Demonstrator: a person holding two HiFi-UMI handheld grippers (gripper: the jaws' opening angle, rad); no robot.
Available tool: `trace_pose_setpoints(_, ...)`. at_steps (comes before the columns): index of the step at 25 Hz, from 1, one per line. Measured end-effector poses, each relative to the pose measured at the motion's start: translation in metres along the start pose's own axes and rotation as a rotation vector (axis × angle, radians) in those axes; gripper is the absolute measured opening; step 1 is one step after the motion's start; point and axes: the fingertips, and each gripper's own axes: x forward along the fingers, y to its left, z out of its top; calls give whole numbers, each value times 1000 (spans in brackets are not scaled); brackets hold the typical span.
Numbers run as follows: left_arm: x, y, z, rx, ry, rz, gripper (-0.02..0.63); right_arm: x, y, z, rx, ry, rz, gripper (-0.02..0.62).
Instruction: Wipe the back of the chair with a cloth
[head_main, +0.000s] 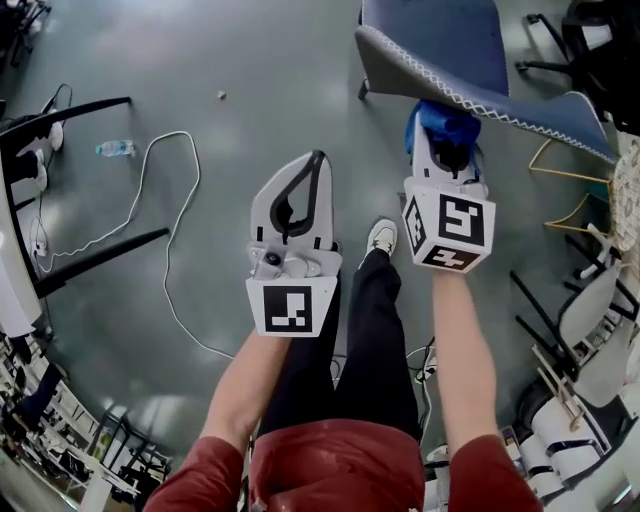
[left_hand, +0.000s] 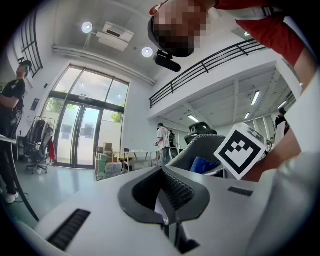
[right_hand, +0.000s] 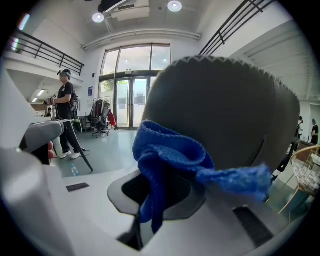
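Daylight is pouring in through the tall glass doors (left_hand: 82, 135), and the round ceiling lamps (left_hand: 87, 27) are burning out to white. The room is reading bright and even, and the floor (head_main: 200, 60) is carrying a pale sheen and only soft shadows. Both gripper views are bending hard towards a dark circular rim, and the head view is bowing at its corners. The blue cloth (right_hand: 170, 160) is blurring close to the lens, while the chair back (right_hand: 225, 110) is sitting in flat grey shade.
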Motion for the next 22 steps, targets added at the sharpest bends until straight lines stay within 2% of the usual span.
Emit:
trace_pose_setpoints(11,5,-3,-77,-2,59,64,11,71,15,-83,-6,85,100,60)
trace_pose_setpoints(22,12,-20,-114,13,94,54,11,132,21,-159,11,187,144,60)
